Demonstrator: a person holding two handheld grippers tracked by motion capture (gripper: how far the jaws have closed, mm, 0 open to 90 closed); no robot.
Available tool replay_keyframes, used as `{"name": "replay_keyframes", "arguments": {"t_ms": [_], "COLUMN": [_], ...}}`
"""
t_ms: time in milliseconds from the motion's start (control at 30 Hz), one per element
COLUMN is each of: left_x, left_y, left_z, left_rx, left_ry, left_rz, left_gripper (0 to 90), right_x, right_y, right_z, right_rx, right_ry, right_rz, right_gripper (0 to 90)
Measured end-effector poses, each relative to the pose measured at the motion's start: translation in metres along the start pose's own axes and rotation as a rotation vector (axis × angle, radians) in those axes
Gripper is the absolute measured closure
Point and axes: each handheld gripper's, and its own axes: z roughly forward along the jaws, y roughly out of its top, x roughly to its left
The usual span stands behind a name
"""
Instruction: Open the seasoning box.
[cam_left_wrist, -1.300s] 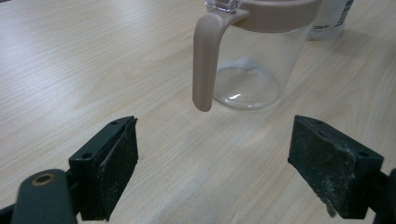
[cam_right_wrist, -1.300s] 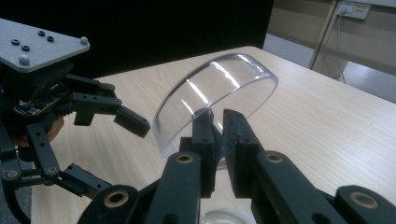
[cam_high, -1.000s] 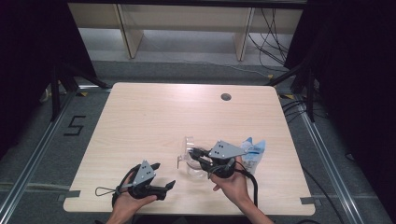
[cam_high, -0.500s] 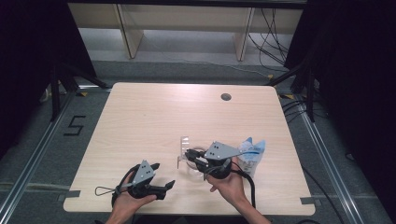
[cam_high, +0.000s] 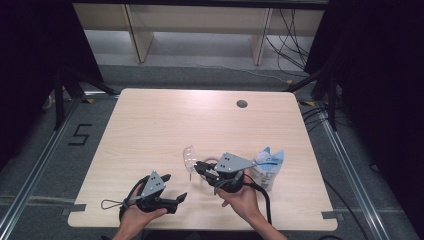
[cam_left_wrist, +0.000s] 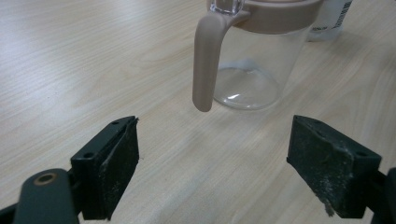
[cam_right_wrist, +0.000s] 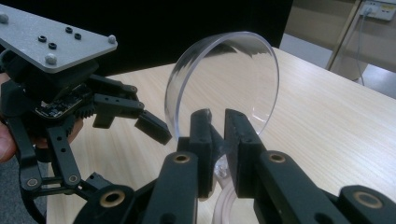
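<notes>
Shifted a little left since the earlier frame, the right gripper (cam_high: 199, 166) has its jaws clamped on the clear lid (cam_right_wrist: 224, 84), tilted up on edge.
Left gripper (cam_left_wrist: 212, 168) waits wide open, near the pitcher (cam_left_wrist: 254, 56) (handle toward it) on the table (cam_high: 165, 125); next, probably steadying that pitcher while the lid moves clear.
</notes>
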Motion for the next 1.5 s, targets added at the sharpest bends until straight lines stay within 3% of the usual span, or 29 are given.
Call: {"name": "replay_keyframes", "arguments": {"t_ms": [33, 133, 267, 300, 367, 400, 533, 600, 633, 667, 700, 767, 867, 1000, 1033, 1067, 1167, 1233, 1267, 1300, 1367, 1400, 1433, 1500], "left_x": [0.000, 0.000, 0.001, 0.000, -0.002, -0.001, -0.002, -0.002, -0.002, -0.002, -0.002, -0.002, -0.002, -0.001, -0.002, -0.002, -0.001, -0.002, -0.002, -0.002, -0.002, -0.002, -0.002, -0.002], "left_y": [0.000, 0.000, 0.000, 0.000, 0.000, 0.000, 0.000, 0.000, 0.000, 0.000, 0.000, 0.000, 0.000, 0.000, 0.000, 0.000, 0.000, 0.000, 0.000, 0.000, 0.000, 0.000, 0.000, 0.000], "left_z": [0.000, 0.000, 0.000, 0.001, 0.000, 0.000, 0.001, 0.001, 0.001, 0.001, 0.001, 0.001, 0.002, 0.002, 0.002, 0.001, 0.002, 0.001, 0.001, 0.001, 0.002, 0.002, 0.002, 0.002], "left_rx": [-0.003, -0.004, -0.006, -0.011, 0.002, 0.002, -0.002, -0.001, -0.002, -0.001, -0.002, -0.001, -0.003, -0.001, 0.002, 0.007, 0.014, 0.011, 0.014, 0.011, 0.004, 0.005, 0.003, 0.002], "left_ry": [-0.005, -0.004, -0.011, -0.010, -0.002, -0.002, -0.007, -0.009, -0.009, -0.008, -0.006, -0.010, -0.011, -0.014, -0.009, -0.006, -0.007, -0.011, -0.012, -0.012, -0.010, -0.008, -0.012, -0.013], "left_rz": [0.001, 0.000, 0.015, 0.009, -0.005, 0.012, 0.011, 0.015, 0.006, 0.003, 0.012, 0.017, -0.004, 0.023, 0.013, 0.016, 0.020, 0.019, 0.024, 0.021, 0.013, 0.014, 0.013, 0.015], "left_gripper": [16.1, 16.1, 16.1, 16.1, 16.1, 16.1, 16.1, 16.1, 16.1, 16.1, 16.0, 16.0, 16.0, 16.0, 16.0, 16.0, 16.0, 16.0, 16.0, 16.0, 16.0, 15.9, 16.0, 16.0], "right_x": [0.001, 0.000, 0.001, 0.002, 0.002, 0.001, 0.002, 0.000, 0.002, 0.001, 0.003, 0.002, 0.004, 0.004, 0.005, 0.003, 0.002, -0.002, 0.003, 0.000, 0.000, 0.000, 0.001, -0.001], "right_y": [0.000, 0.000, -0.002, -0.002, -0.003, -0.004, -0.010, -0.014, -0.015, -0.017, -0.020, -0.024, -0.031, -0.040, -0.042, -0.045, -0.050, -0.053, -0.054, -0.056, -0.059, -0.060, -0.061, -0.064], "right_z": [-0.001, -0.003, -0.009, -0.013, -0.018, -0.021, -0.039, -0.046, -0.050, -0.054, -0.057, -0.064, -0.074, -0.087, -0.091, -0.093, -0.101, -0.106, -0.110, -0.111, -0.115, -0.116, -0.120, -0.125], "right_rx": [0.006, -0.013, -0.009, -0.007, -0.011, -0.014, -0.016, -0.036, -0.029, -0.033, -0.030, -0.026, -0.036, -0.030, -0.015, -0.033, -0.016, -0.027, -0.005, -0.028, -0.021, -0.021, -0.007, -0.022], "right_ry": [0.009, -0.016, 0.016, 0.000, -0.004, 0.004, 0.004, 0.003, 0.001, -0.010, -0.012, -0.003, -0.012, -0.010, -0.010, -0.024, -0.038, -0.067, -0.064, -0.078, -0.097, -0.086, -0.098, -0.118], "right_rz": [0.025, 0.003, 0.021, 0.017, 0.025, 0.020, 0.057, 0.044, 0.066, 0.043, 0.068, 0.069, 0.072, 0.082, 0.112, 0.093, 0.127, 0.080, 0.154, 0.124, 0.111, 0.107, 0.134, 0.122], "right_gripper": [81.7, 81.3, 77.7, 76.3, 71.8, 69.1, 57.9, 52.7, 51.7, 50.2, 48.4, 45.5, 43.4, 42.5, 42.1, 41.8, 41.4, 41.3, 41.1, 40.8, 40.1, 39.7, 39.4, 38.7]}}
